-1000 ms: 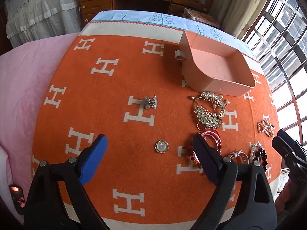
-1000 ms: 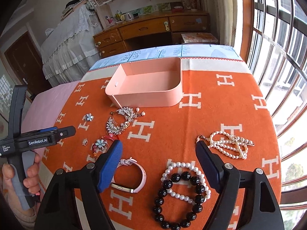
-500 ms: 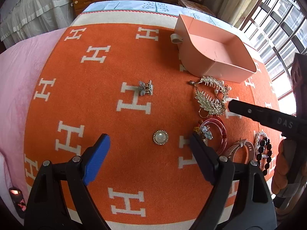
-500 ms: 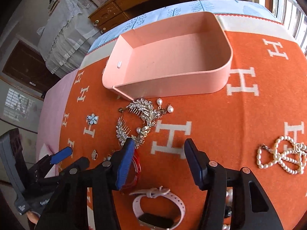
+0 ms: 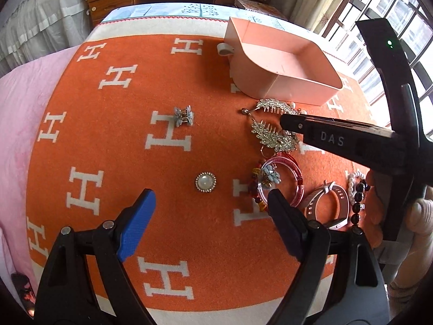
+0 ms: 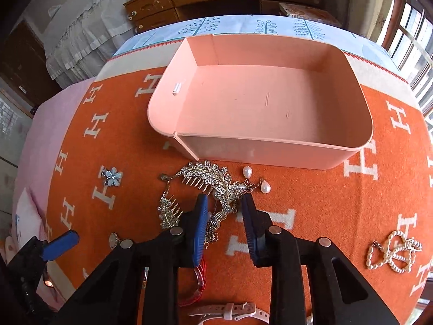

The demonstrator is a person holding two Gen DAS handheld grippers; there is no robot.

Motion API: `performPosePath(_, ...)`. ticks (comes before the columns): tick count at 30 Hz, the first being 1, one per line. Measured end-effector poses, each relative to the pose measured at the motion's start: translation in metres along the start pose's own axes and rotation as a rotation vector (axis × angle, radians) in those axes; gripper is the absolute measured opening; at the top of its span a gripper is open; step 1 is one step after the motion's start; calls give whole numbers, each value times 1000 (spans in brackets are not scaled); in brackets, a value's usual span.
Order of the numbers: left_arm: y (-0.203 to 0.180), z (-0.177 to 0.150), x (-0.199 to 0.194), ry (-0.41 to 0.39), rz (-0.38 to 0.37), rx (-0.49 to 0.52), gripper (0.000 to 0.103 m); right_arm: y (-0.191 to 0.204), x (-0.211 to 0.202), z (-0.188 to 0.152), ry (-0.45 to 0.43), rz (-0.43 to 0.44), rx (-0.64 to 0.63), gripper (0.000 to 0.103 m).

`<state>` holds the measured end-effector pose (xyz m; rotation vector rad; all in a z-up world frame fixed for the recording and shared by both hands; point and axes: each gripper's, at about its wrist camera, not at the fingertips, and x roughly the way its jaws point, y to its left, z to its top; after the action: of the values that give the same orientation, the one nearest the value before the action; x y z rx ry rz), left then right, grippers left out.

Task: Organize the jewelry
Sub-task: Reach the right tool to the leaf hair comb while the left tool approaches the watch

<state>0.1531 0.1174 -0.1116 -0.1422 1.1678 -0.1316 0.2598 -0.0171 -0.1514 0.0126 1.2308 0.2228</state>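
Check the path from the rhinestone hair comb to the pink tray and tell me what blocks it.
Nothing visible does. The rhinestone hair comb lies just in front of the pink tray, only bare blanket between. The closing right gripper straddles it.

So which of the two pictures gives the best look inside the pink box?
The right wrist view: it looks down into the pink box, showing its whole floor, bare except for faint scratches. The left wrist view catches the same box from the side, farther off, so its near wall hides part of the floor.
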Motion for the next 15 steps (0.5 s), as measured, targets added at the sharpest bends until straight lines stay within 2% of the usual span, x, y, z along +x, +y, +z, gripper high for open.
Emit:
performPosePath(3, -8, -4, -4, -6, 2, 44, 83, -7, 0, -1, -1, 35, 18, 21)
performPosePath(4, -11, -6, -5, -10, 4, 62, 83, -12, -1, -3, 0, 44, 26, 16)
performPosePath(10, -41, -14, -15, -36, 0, 199, 83, -60, -16, -21, -19, 54, 117, 15)
performPosePath(15, -81, -21, -15, -42, -24, 354, 83, -106, -38, -34, -51, 122, 220, 12)
